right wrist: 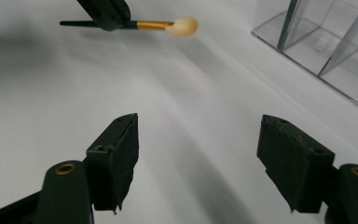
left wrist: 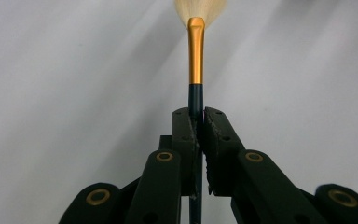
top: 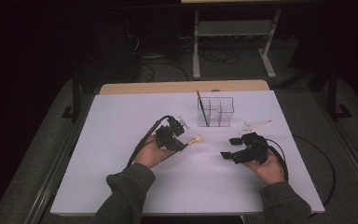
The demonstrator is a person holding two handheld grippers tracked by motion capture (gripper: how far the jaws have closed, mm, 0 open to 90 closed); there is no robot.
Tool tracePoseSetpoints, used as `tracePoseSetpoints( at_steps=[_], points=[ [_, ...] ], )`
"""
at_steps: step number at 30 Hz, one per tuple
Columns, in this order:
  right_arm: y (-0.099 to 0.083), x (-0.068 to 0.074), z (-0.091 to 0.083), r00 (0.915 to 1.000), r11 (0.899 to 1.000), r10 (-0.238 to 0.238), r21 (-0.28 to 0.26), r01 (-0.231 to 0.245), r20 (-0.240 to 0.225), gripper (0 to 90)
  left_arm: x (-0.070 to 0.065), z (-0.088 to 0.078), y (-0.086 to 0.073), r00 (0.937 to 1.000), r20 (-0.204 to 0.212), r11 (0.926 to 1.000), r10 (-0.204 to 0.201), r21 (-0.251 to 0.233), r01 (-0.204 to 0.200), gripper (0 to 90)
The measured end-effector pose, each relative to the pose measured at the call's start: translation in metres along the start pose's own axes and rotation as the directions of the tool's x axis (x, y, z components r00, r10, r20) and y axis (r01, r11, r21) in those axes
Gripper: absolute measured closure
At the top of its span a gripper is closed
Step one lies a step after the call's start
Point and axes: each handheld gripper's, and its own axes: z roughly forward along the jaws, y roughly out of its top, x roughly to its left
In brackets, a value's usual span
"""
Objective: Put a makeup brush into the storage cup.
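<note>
Left gripper view: my left hand-held gripper [left wrist: 199, 122] is clamped on the dark handle of a makeup brush [left wrist: 196, 56].
I hold the brush above the white tabletop [top: 121, 121], near the clear organizer [top: 216, 112]; my right hand-held gripper [right wrist: 198, 154] rests empty, jaws wide apart.

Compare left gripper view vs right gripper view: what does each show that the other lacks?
Left gripper view alone: the left gripper shut on the brush at its dark handle, gold ferrule and pale bristles pointing away. Right gripper view alone: the right gripper with jaws wide apart and nothing between them, plus the clear organizer at upper right. Both: the brush and the white table.
</note>
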Motion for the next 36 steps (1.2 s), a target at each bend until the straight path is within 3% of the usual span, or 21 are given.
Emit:
tracePoseSetpoints(
  at_steps=[3, 4, 12, 17, 36],
  points=[
    [0.002, 0.003, 0.003, 1.0000, 1.000, 0.005, 0.013, -0.005, -0.008, 28.3, 0.002, -0.005, -0.005, 1.0000, -0.001, 0.9999, 0.003, -0.012, -0.003, 83.3],
    [0.003, 0.004, 0.006, 0.9998, 1.000, -0.014, 0.011, 0.015, -0.011, 28.3, 0.003, -0.008, -0.009, 1.0000, 0.004, 0.9997, 0.002, -0.024, -0.002, 83.3],
    [0.012, 0.012, 0.010, 0.9987, 0.999, -0.038, 0.016, 0.039, -0.034, 28.0, 0.004, -0.023, -0.022, 0.9998, 0.019, 0.9984, 0.007, -0.057, -0.006, 83.3],
    [0.018, 0.014, 0.009, 0.9985, 0.999, -0.024, 0.022, 0.025, -0.049, 27.8, 0.006, -0.030, -0.030, 0.9995, 0.029, 0.9956, -0.011, -0.093, 0.014, 83.3],
    [0.045, 0.026, 0.006, 0.9934, 0.998, -0.067, 0.002, 0.068, -0.093, 27.2, 0.005, -0.058, -0.057, 0.9993, 0.023, 0.9864, 0.029, -0.163, -0.024, 83.3]
  ],
)
